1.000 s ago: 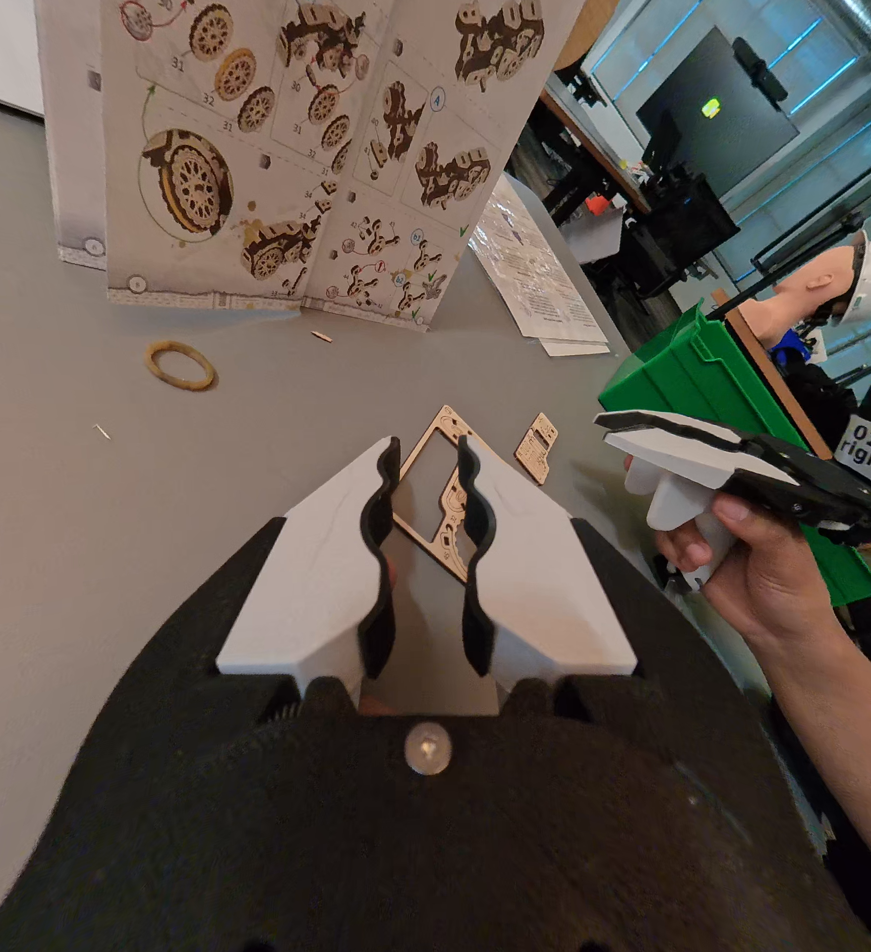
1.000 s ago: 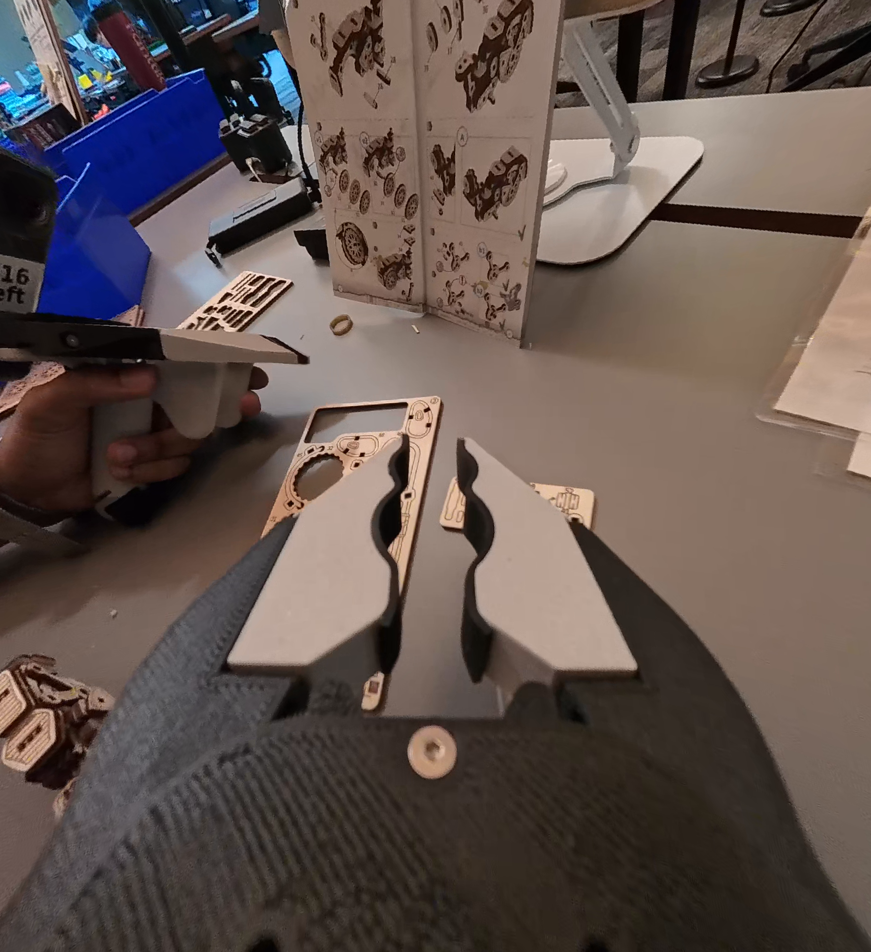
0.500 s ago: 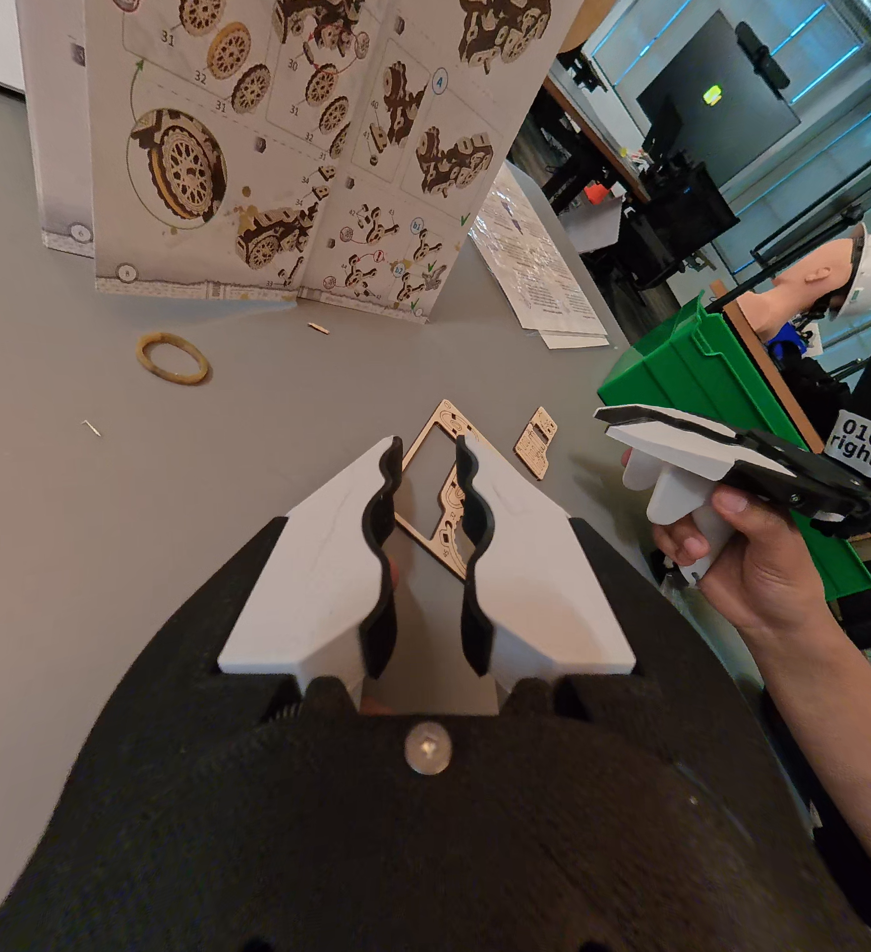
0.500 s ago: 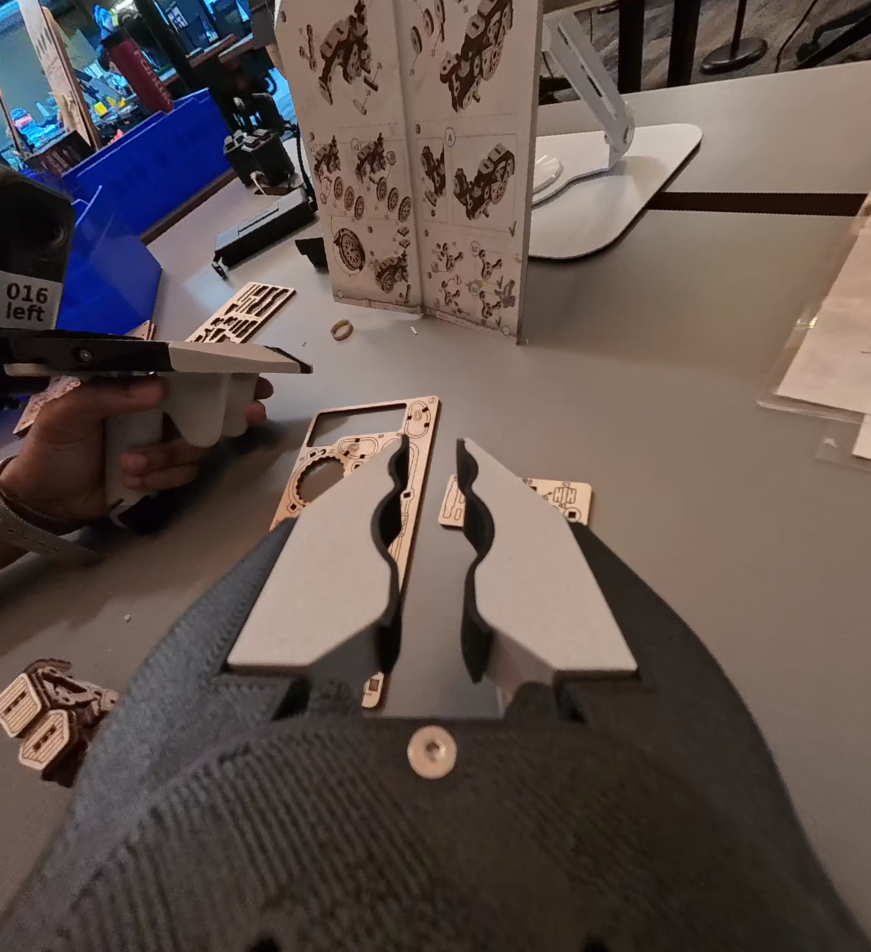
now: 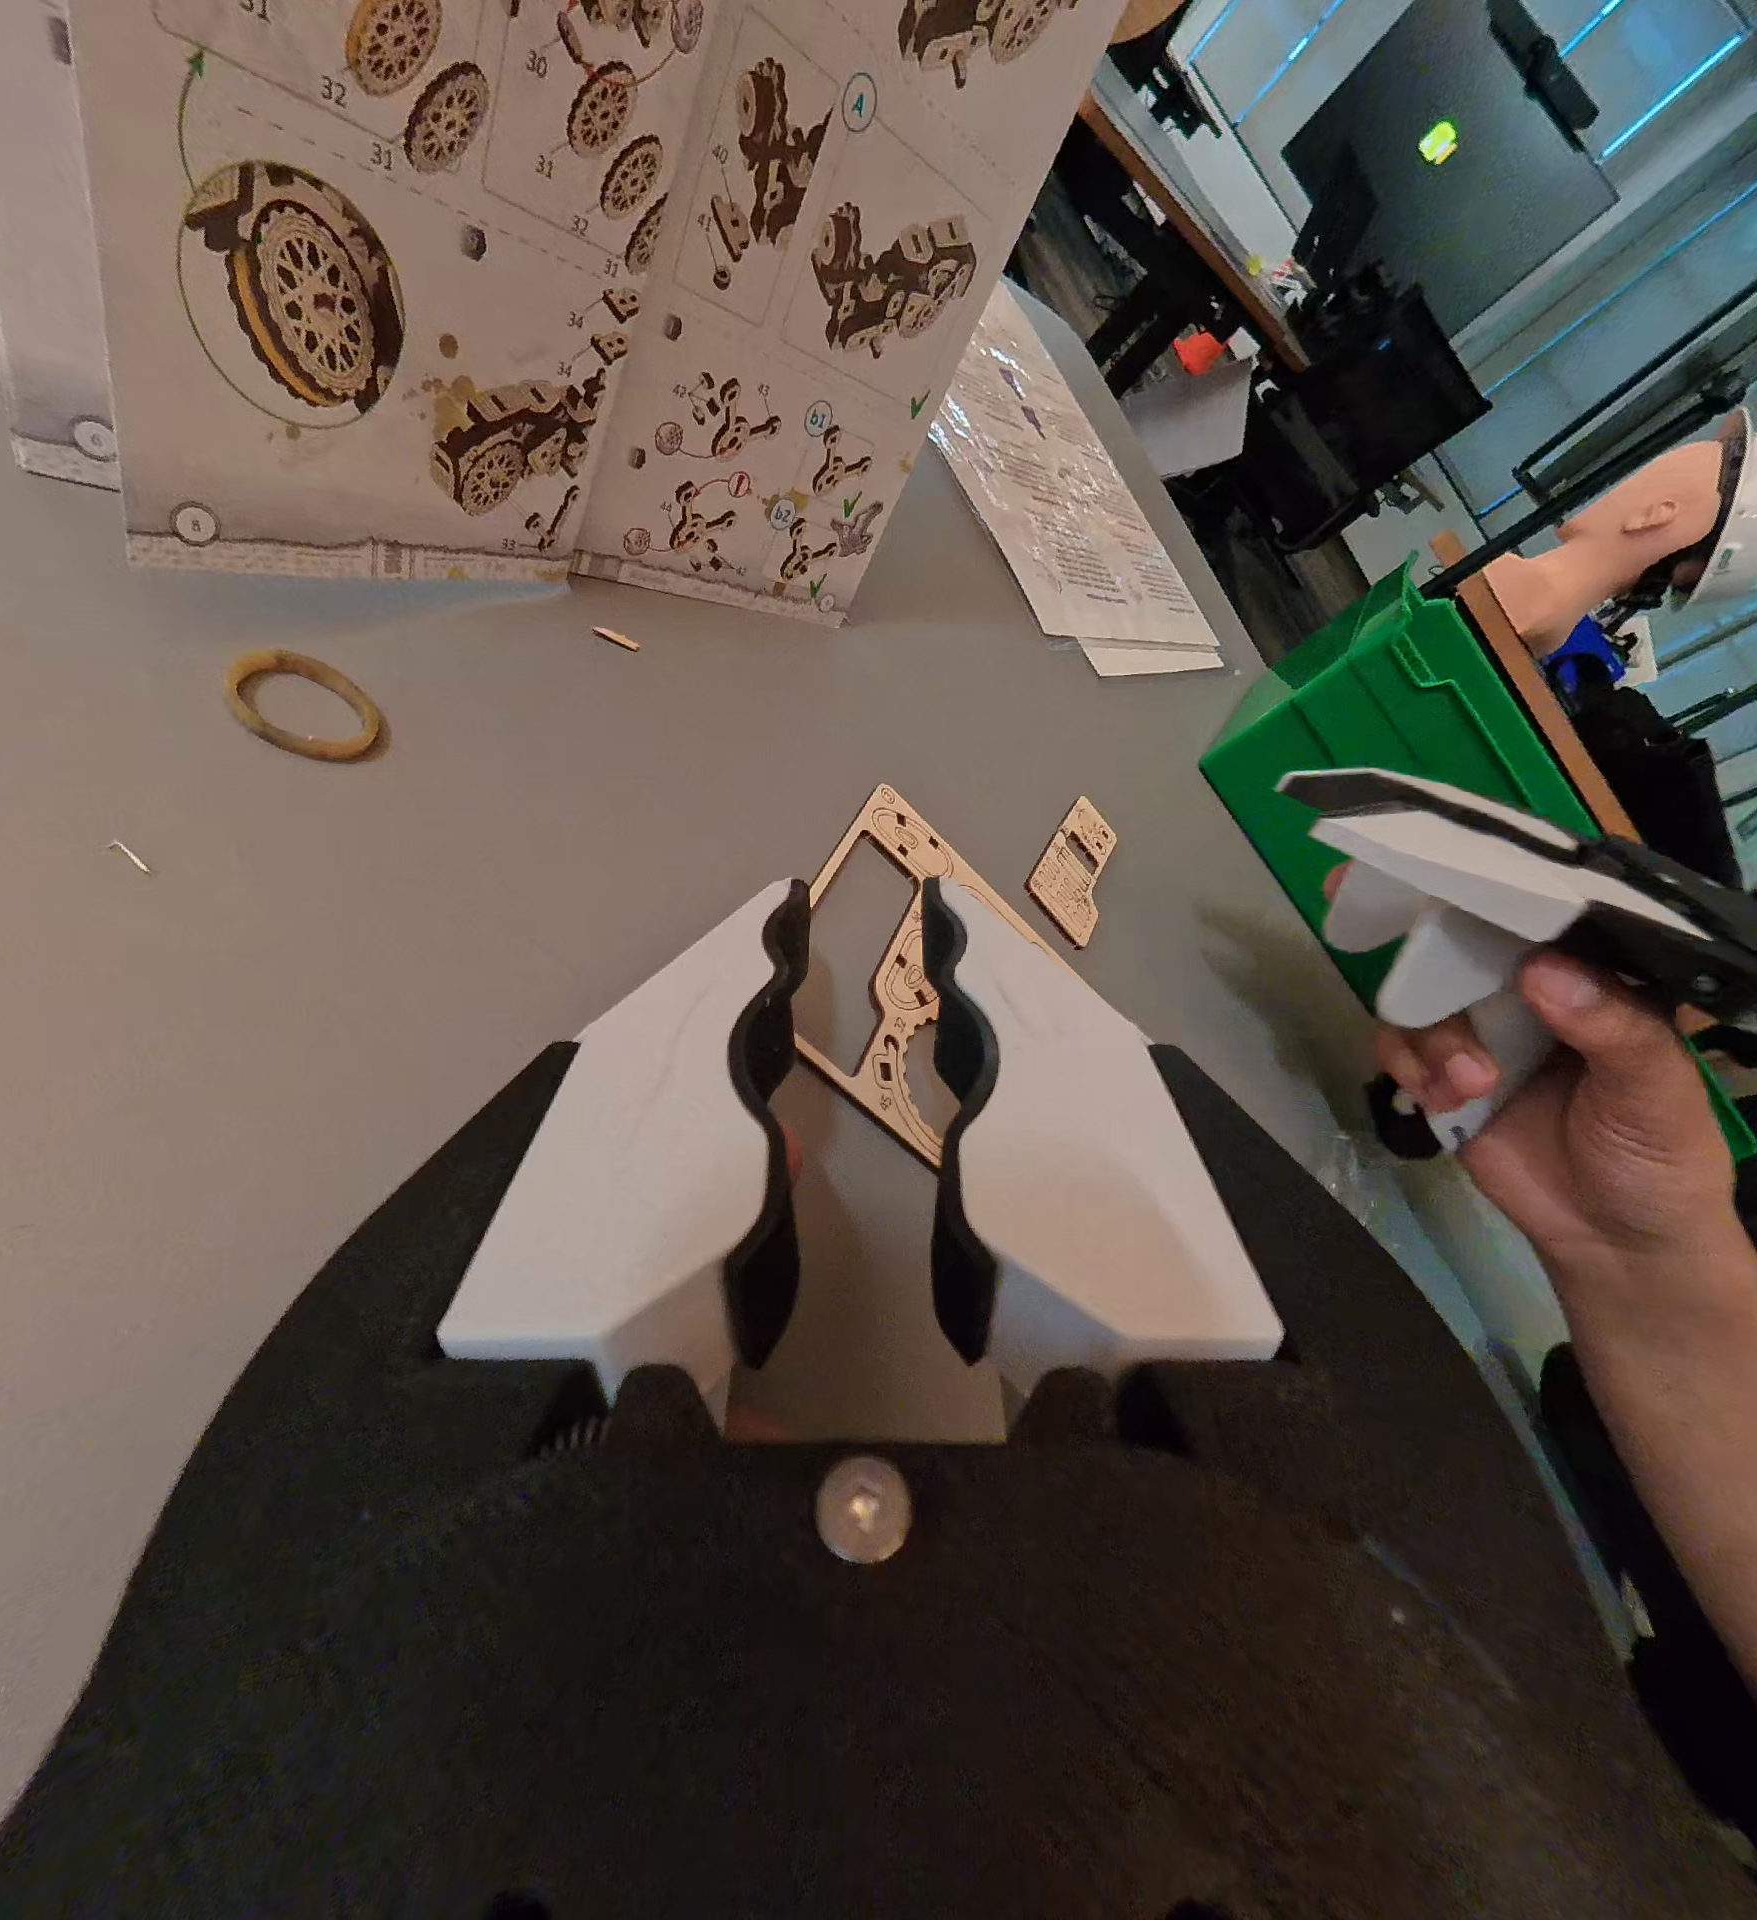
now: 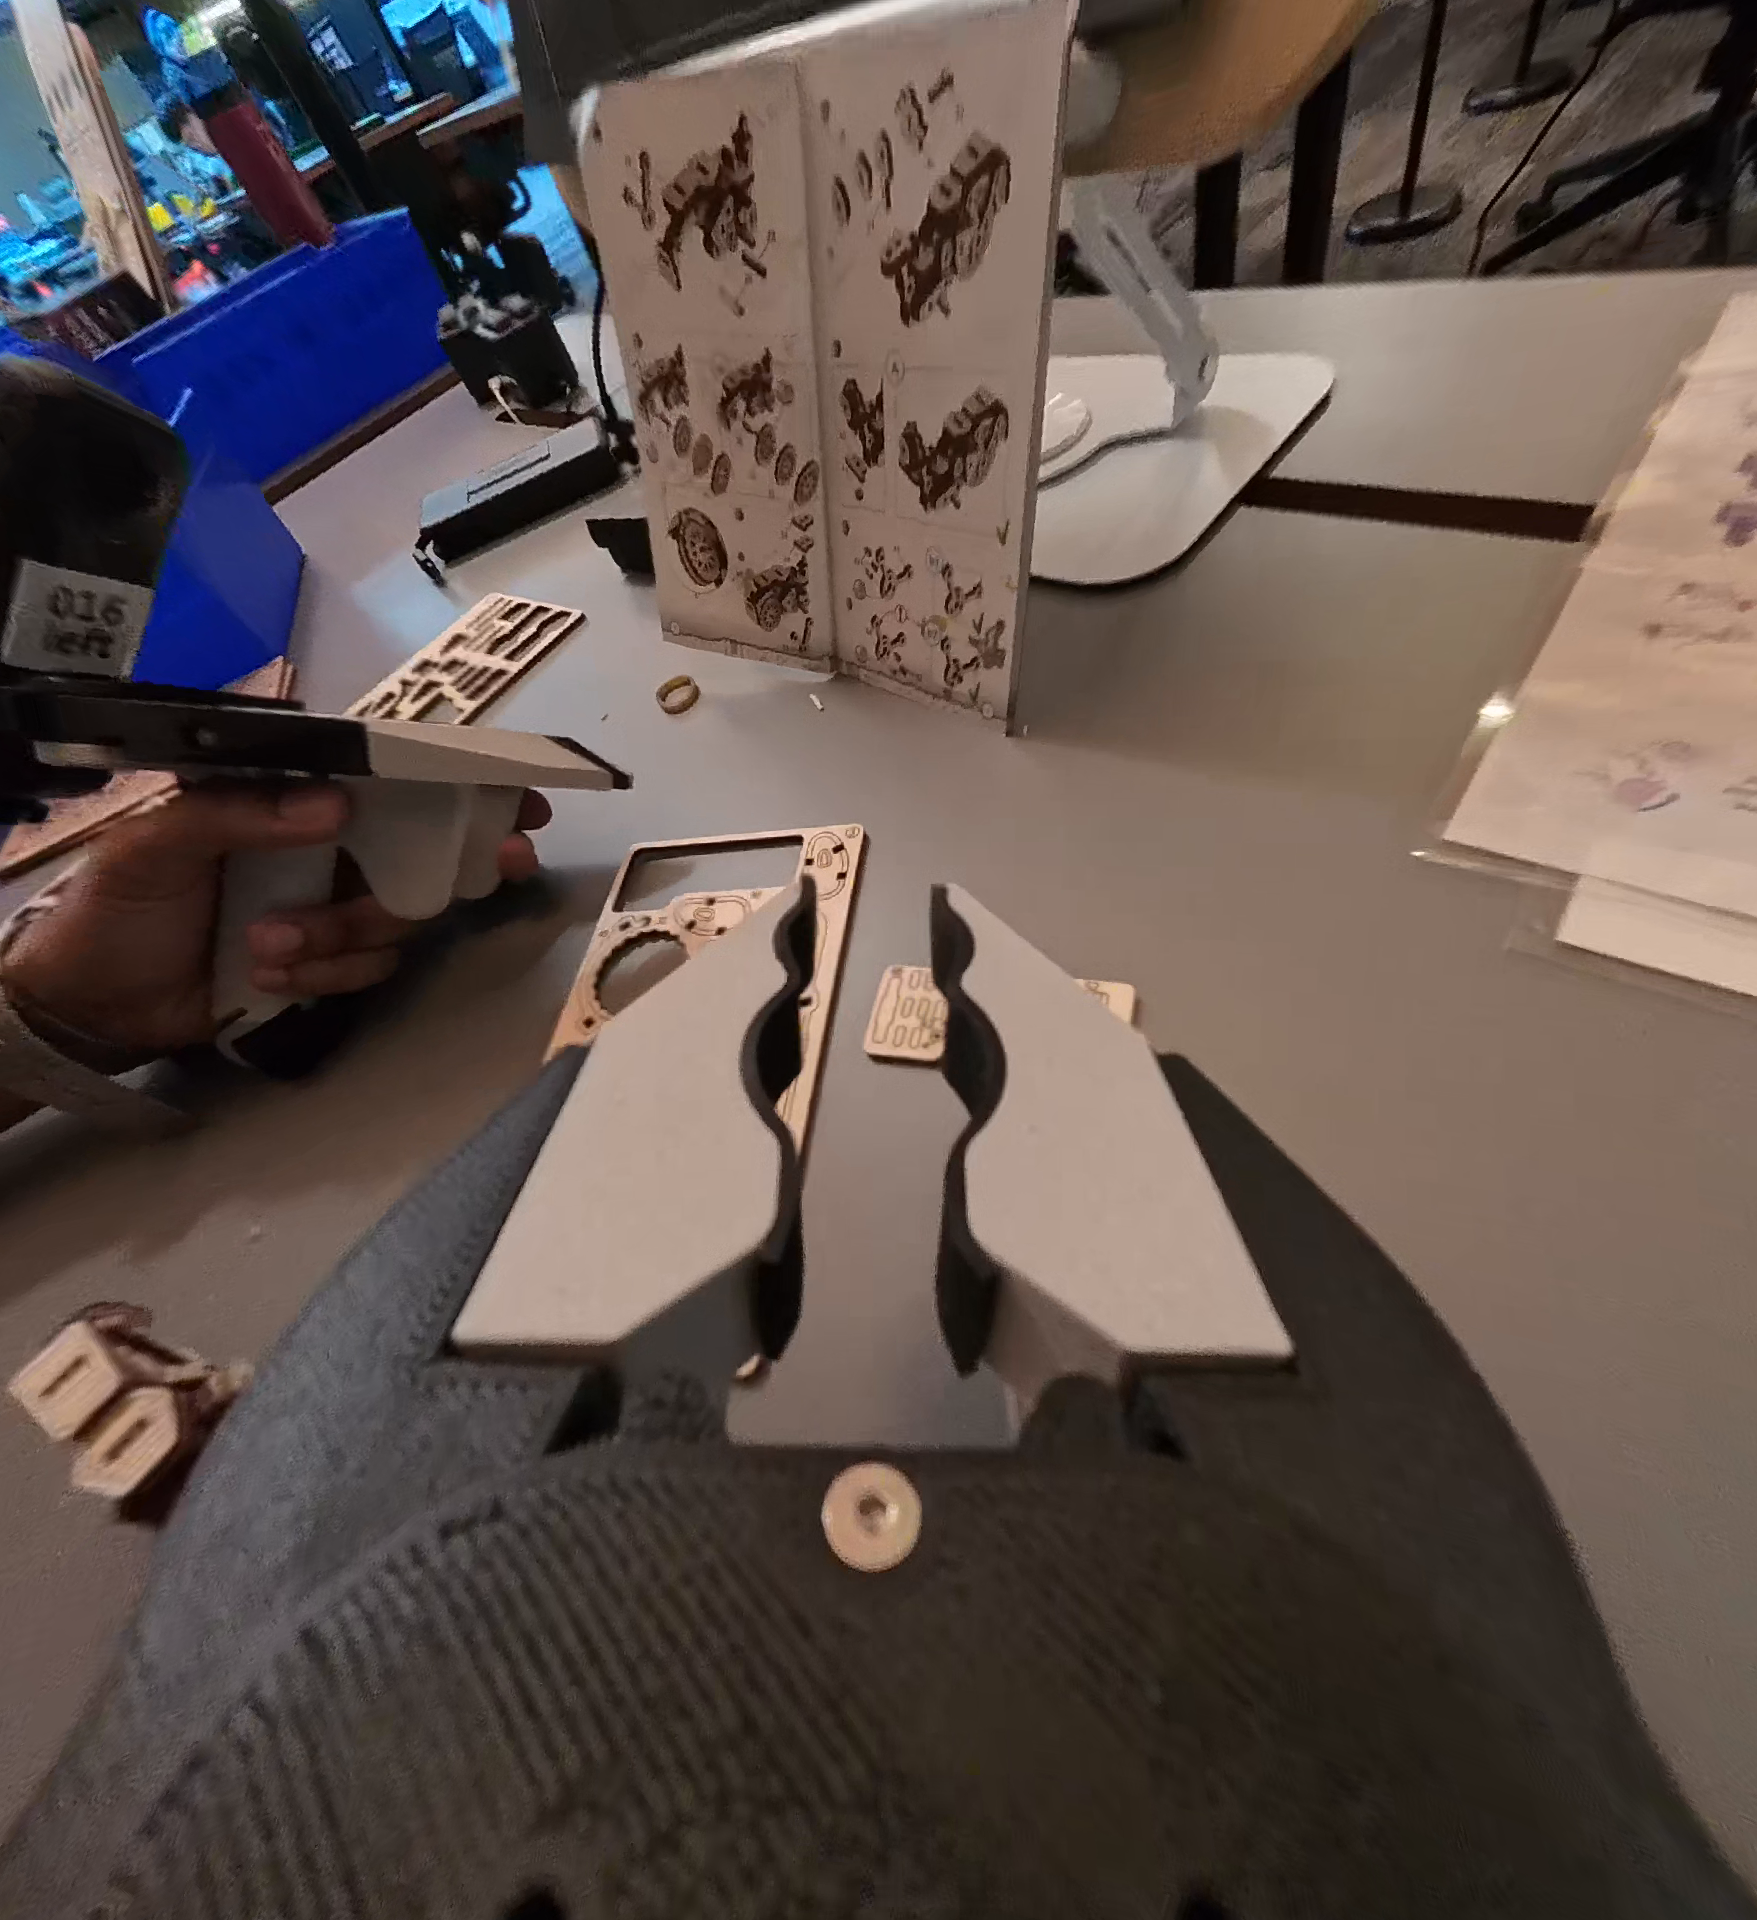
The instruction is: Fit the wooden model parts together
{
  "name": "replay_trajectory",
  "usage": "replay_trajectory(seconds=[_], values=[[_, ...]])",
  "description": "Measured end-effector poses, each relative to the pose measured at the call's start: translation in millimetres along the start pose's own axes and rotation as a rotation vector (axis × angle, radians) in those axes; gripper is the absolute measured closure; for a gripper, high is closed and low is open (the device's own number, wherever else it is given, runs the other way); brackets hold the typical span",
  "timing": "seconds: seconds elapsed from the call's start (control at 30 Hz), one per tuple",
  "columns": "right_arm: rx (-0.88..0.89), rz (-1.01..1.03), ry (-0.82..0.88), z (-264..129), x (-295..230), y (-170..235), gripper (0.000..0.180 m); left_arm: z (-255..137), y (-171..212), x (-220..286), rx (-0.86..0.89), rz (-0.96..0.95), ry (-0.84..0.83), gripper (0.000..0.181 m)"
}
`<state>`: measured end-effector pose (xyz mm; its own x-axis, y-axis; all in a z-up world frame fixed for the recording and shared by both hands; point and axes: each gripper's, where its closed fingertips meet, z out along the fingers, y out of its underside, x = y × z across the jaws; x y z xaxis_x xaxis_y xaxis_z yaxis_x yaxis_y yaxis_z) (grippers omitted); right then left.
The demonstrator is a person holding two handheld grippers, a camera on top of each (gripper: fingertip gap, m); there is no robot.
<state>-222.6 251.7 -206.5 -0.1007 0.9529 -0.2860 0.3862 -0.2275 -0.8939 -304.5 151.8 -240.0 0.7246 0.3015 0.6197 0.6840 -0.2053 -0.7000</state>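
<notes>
A flat wooden parts sheet (image 5: 889, 971) with cut-outs lies on the grey table just beyond my left gripper (image 5: 863, 894), which is open, empty and held above it. The sheet also shows in the right wrist view (image 6: 718, 909). A small wooden piece (image 5: 1071, 873) lies beside the sheet, and it also shows under my right gripper (image 6: 905, 1013). My right gripper (image 6: 872, 894) is open, empty and hovers over both. A partly built wooden model (image 6: 115, 1403) sits at the lower left. Each gripper shows side-on in the other's view: the left (image 6: 609, 774), the right (image 5: 1305, 800).
A folded instruction sheet (image 5: 541, 312) stands upright at the back, with a rubber ring (image 5: 302, 707) in front of it. A green bin (image 5: 1373, 707) stands at the right table edge. Another parts sheet (image 6: 479, 665), a blue bin (image 6: 230, 416) and sleeved papers (image 6: 1684, 675) lie around. Tip to tip, the grippers are about 15 cm apart. Both grippers' tips are roughly 20 cm from the partly built wooden model (image 6: 115, 1403).
My left gripper has moved forward a little toward the instruction sheet. The right wrist view has shifted slightly. Both grippers stay open and empty.
</notes>
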Motion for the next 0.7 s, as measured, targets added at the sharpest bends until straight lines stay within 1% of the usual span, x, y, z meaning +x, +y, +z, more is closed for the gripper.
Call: replay_trajectory(seconds=[0.03,0.1,0.13,0.2,0.33,0.4,0.47,0.53,0.6,0.7], values=[[0.015,0.0,0.008,-8.9,-2.3,-4.2,0.159,-0.1,0.0,0.1,0.001,-0.002,0.003,0.162],[0.046,0.012,-0.006,-31.1,-14.2,-7.4,0.156,-0.2,-0.2,0.2,0.0,-0.005,0.007,0.162],[0.04,0.021,-0.012,-43.2,-20.7,-2.4,0.156,0.0,0.1,0.0,-0.002,-0.006,0.006,0.162],[-0.028,0.052,0.008,-66.1,-28.2,22.4,0.155,0.4,0.5,-0.4,-0.005,-0.006,0.003,0.162],[-0.249,0.067,0.125,-99.9,-27.4,86.9,0.153,0.3,0.3,-1.0,-0.004,-0.008,-0.001,0.162],[-0.287,0.042,0.129,-103.4,-30.2,94.4,0.153,0.8,0.9,-1.8,-0.009,-0.008,-0.007,0.163],[-0.318,0.016,0.151,-98.7,-23.6,98.6,0.16,1.6,1.7,-2.4,-0.017,-0.008,-0.013,0.163],[-0.37,0.021,0.147,-90.3,-16.3,107.7,0.161,1.5,1.7,-3.1,-0.016,-0.009,-0.018,0.163],[-0.369,0.021,0.124,-83.1,-13.9,109.4,0.18,0.6,0.7,-3.0,-0.008,-0.012,-0.015,0.163],[-0.333,-0.013,0.162,-83.0,-3.4,101.0,0.18,0.6,0.7,-3.1,-0.008,-0.014,-0.014,0.163]])
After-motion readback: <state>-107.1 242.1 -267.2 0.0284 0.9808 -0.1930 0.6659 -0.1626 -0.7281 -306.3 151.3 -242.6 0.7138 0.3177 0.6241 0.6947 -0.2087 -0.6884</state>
